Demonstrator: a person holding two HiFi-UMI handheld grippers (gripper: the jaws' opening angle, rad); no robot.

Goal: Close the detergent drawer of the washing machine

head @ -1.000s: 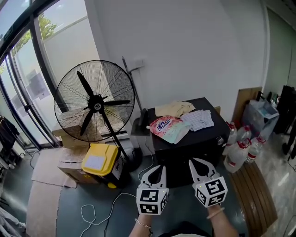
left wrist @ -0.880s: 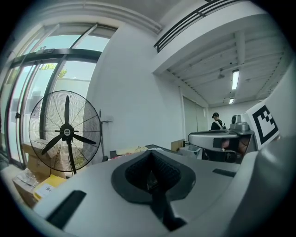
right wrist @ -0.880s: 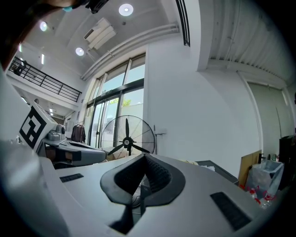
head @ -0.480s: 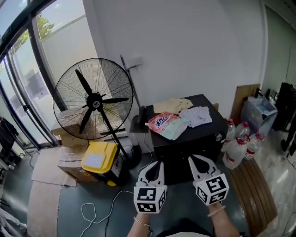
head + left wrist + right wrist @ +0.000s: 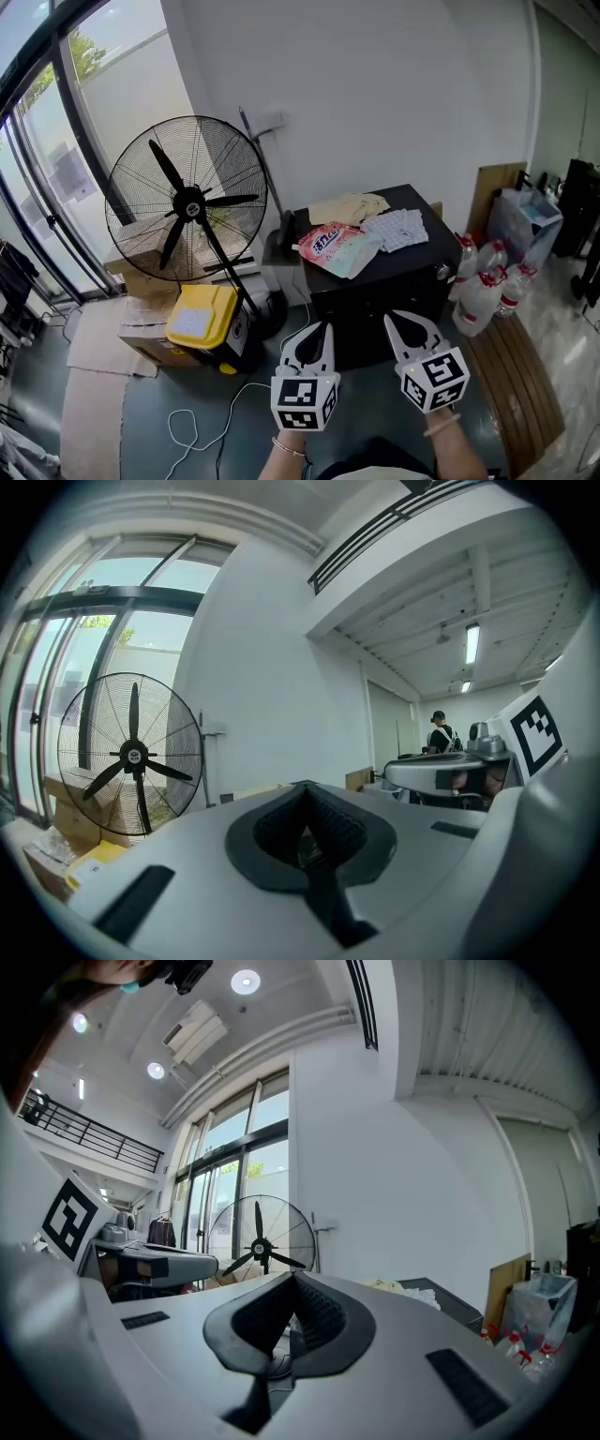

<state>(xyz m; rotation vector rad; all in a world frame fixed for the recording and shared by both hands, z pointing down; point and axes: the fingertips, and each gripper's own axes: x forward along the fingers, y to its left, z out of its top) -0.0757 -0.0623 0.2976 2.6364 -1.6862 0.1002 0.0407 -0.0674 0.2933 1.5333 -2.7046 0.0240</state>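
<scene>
A black box-shaped machine (image 5: 375,281) with a small knob (image 5: 441,272) stands against the white wall in the head view. No detergent drawer shows in any view. My left gripper (image 5: 319,330) and right gripper (image 5: 399,322) hover side by side in front of the machine, well short of it. Each has its jaws shut, tips together, with nothing between them. The left gripper view looks over the shut left gripper (image 5: 302,789) toward the fan (image 5: 131,754). The right gripper view shows the shut right gripper (image 5: 292,1277) and the machine's top (image 5: 441,1299).
On the machine lie a pink detergent bag (image 5: 333,246), a beige cloth (image 5: 349,208) and a checked cloth (image 5: 398,228). A big floor fan (image 5: 187,199), a yellow box (image 5: 202,319), cardboard (image 5: 98,347) and a cable (image 5: 202,427) are left. Bottles (image 5: 483,281) and a slatted board (image 5: 511,394) are right.
The head view has drifted a little, so the machine and fan sit slightly further left and higher. Both grippers stay shut and hold about the same place.
</scene>
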